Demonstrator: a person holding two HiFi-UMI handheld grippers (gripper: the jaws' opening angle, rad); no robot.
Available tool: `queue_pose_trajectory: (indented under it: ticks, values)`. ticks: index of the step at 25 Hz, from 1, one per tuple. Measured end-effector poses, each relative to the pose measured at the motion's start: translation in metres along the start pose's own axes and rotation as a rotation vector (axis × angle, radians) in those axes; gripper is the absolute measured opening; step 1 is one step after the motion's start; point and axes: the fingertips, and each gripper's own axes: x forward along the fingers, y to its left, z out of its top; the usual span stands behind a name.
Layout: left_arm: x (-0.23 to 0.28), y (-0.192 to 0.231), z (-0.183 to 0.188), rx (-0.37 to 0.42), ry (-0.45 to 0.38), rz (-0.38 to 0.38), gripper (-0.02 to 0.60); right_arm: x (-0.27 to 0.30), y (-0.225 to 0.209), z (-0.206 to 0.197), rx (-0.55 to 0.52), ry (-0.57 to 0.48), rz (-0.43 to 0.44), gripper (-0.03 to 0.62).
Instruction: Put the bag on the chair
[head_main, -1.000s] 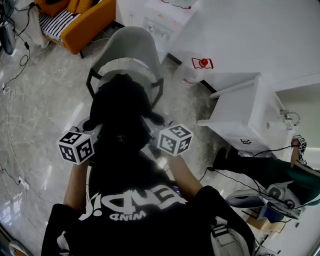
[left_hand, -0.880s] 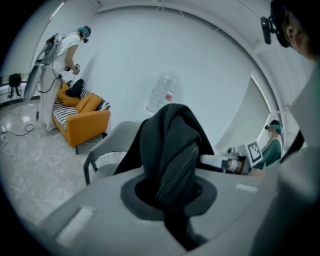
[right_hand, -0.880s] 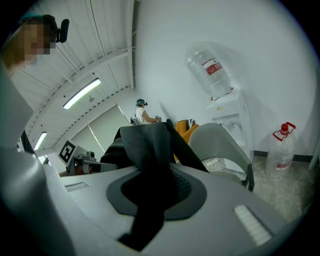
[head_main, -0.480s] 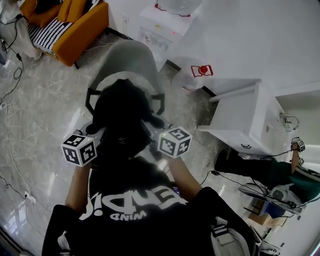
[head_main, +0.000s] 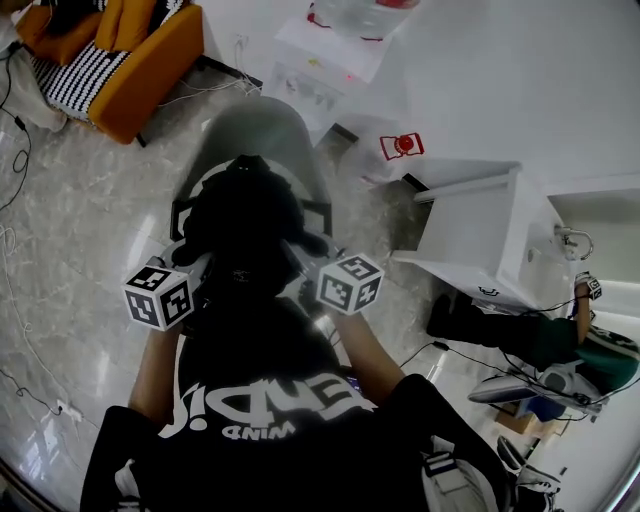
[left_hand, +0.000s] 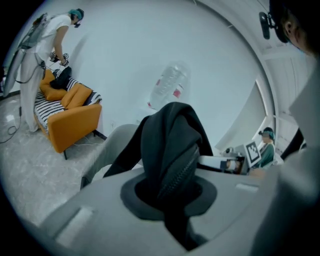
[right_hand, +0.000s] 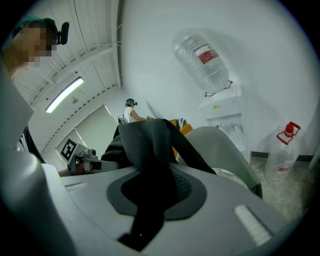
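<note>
A black bag (head_main: 245, 225) hangs between my two grippers, over the front of the seat of a grey shell chair (head_main: 265, 125). My left gripper (head_main: 190, 270) is shut on a fold of the bag's fabric with a zipper (left_hand: 172, 165). On the bag's other side my right gripper (head_main: 305, 268) is shut on another fold (right_hand: 150, 165). The chair's backrest (left_hand: 112, 145) shows beyond the bag in the left gripper view, and the same backrest (right_hand: 220, 150) shows in the right gripper view. The bag hides most of the seat.
An orange sofa (head_main: 140, 60) stands at the far left, with cables (head_main: 20, 160) on the floor beside it. A water dispenser (head_main: 330, 60) stands behind the chair, and a clear jug with a red cap (head_main: 400, 148) to its right. A white cabinet (head_main: 480, 235) and another person (head_main: 540, 340) are at the right.
The chair has slid lower and closer in the head view, so the bag now overlaps more of its seat. Both grippers keep their hold on the bag.
</note>
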Motion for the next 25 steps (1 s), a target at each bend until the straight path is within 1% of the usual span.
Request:
queue_pose_trajectory:
  ticks: [4,10,17,25]
  values:
    - [0.013,0.012,0.015,-0.001,0.014,-0.005,0.035,0.015,-0.012,0.011,0.024,0.000,-0.013,0.055]
    - [0.032,0.023,0.029,-0.009,0.025,0.004,0.035,0.030,-0.031,0.025,0.032,0.007,-0.004,0.055]
    - [0.062,0.041,0.028,-0.058,0.017,0.015,0.034,0.049,-0.061,0.027,0.010,0.048,0.035,0.055]
    - [0.098,0.062,0.027,-0.064,0.025,0.024,0.034,0.071,-0.098,0.026,0.017,0.069,0.070,0.055]
